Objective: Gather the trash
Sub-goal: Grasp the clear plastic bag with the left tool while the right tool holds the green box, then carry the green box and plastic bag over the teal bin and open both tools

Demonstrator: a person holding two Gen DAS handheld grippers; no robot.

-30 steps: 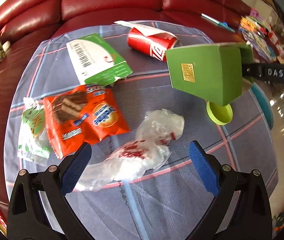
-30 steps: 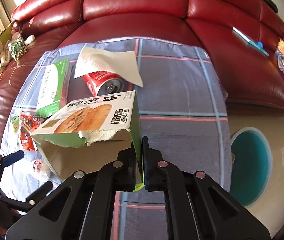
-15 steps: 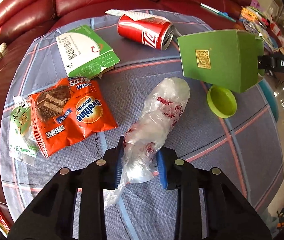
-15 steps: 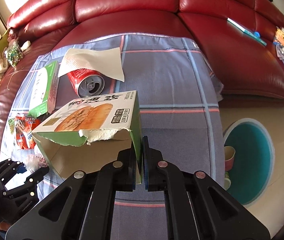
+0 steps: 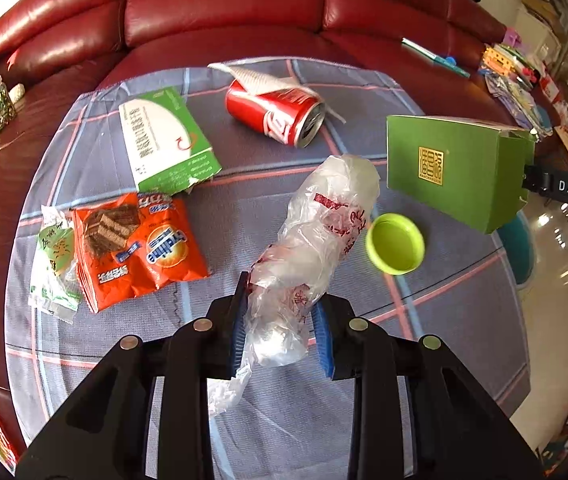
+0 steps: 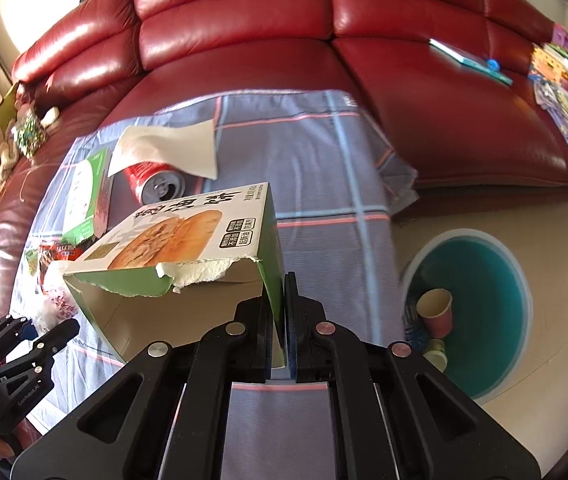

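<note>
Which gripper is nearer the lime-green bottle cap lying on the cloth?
Left. The left gripper, shut on the plastic bag, sits just beside the bottle cap. The right gripper, holding the green box, is off past the cap's far side.

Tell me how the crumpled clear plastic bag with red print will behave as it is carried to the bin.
The crumpled clear plastic bag with red print probably stays floppy: its loose tail droops below the left gripper. It looks very light, being thin film. It may slip, since the blue fingers squeeze only a soft bunched waist.
</note>
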